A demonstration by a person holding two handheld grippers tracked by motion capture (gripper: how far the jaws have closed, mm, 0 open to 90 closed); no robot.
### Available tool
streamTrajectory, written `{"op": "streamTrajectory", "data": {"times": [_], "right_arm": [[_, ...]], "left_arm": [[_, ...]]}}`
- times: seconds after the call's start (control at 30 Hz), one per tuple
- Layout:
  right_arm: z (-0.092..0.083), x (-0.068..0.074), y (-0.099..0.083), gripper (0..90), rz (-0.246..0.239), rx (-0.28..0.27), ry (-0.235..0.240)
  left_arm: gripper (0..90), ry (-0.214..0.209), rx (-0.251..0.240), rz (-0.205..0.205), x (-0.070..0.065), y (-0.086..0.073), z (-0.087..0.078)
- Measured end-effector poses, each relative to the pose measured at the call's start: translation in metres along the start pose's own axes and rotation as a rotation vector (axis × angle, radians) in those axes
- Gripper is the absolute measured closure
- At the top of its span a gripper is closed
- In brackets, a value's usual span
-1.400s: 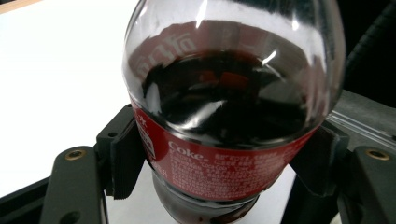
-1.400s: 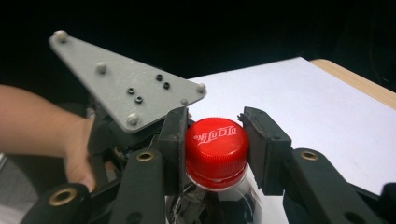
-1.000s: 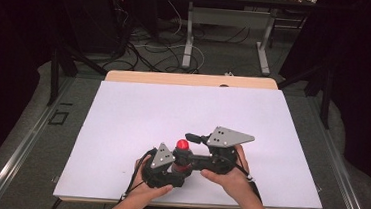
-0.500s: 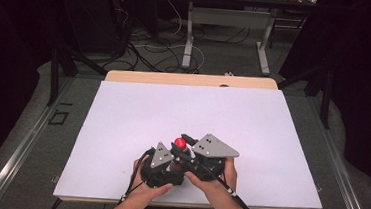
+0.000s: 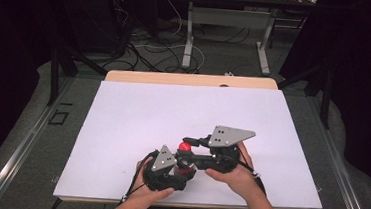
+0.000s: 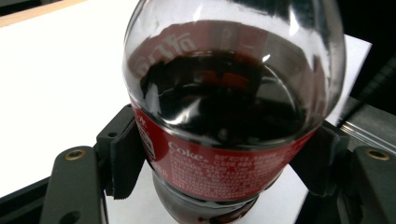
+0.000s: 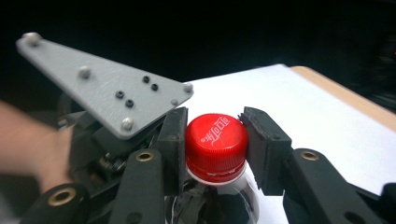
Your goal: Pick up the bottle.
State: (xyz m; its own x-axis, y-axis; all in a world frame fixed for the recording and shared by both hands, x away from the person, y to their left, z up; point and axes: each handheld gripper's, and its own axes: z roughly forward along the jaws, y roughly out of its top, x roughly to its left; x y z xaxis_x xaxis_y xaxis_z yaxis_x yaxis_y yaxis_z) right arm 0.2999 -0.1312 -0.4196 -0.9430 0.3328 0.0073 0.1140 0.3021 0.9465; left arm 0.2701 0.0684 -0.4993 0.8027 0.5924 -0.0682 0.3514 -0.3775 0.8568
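I hold a cola bottle [image 6: 233, 116] at its red label band with my left gripper [image 6: 224, 172]; in the left gripper view the two black jaws sit at the lower left and lower right of the frame, their ribbed pads pressed against the band from either side, and the dark drink fills the clear shoulder above them. The bottle stands upright on the white table [image 5: 137, 116], low in the high view and a little left of centre, close to the near edge. My right gripper [image 7: 214, 140] comes in at the top of the bottle: in the right gripper view its jaws have just been closing and now clamp the red cap [image 7: 216, 141], one pad tight on its left flank and the other against its right, in the lower middle of the frame. In the high view the cap [image 5: 185, 146] shows as a small red spot between the two grippers, with my left hand [image 5: 154, 187] below it and my right hand [image 5: 233, 173] to its lower right.
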Motion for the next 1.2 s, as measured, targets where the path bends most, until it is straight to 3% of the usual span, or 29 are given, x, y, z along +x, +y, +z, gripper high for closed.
{"op": "streamTrajectory", "data": {"times": [0.2, 0.33, 0.47, 0.6, 0.7, 0.83, 0.9, 1.07, 1.2], "right_arm": [[-0.009, -0.02, -0.005, 61.2, -0.035, -0.008, 0.186], [-0.01, -0.024, -0.006, 61.1, -0.02, -0.006, 0.216], [-0.008, -0.022, -0.006, 59.8, -0.009, -0.009, 0.186], [-0.006, -0.017, -0.003, 51.6, 0.034, -0.035, 0.097], [-0.003, -0.008, 0.0, 48.1, 0.071, -0.065, -0.009], [0.005, 0.007, 0.002, 47.5, 0.075, -0.07, -0.161], [0.01, 0.015, 0.002, 47.4, 0.086, -0.077, -0.205], [0.023, 0.033, 0.002, 47.5, 0.052, -0.069, -0.331], [0.032, 0.04, 0.001, 52.4, 0.034, -0.061, -0.369]], "left_arm": [[29.0, -0.042, 0.001, 0.033, -0.004, 0.0, 0.002], [29.0, -0.051, 0.006, 0.025, -0.005, 0.0, 0.002], [29.0, -0.031, -0.004, 0.017, -0.002, 0.0, 0.002], [29.0, 0.014, -0.014, -0.01, 0.004, 0.0, -0.001], [29.0, 0.049, -0.016, -0.041, 0.01, 0.0, -0.003], [29.0, 0.091, -0.021, -0.061, 0.015, 0.0, -0.005], [29.0, 0.11, -0.018, -0.061, 0.016, 0.0, -0.006], [29.0, 0.132, -0.01, -0.075, 0.016, -0.001, -0.006], [29.0, 0.127, -0.015, -0.069, 0.014, -0.001, -0.004]]}}
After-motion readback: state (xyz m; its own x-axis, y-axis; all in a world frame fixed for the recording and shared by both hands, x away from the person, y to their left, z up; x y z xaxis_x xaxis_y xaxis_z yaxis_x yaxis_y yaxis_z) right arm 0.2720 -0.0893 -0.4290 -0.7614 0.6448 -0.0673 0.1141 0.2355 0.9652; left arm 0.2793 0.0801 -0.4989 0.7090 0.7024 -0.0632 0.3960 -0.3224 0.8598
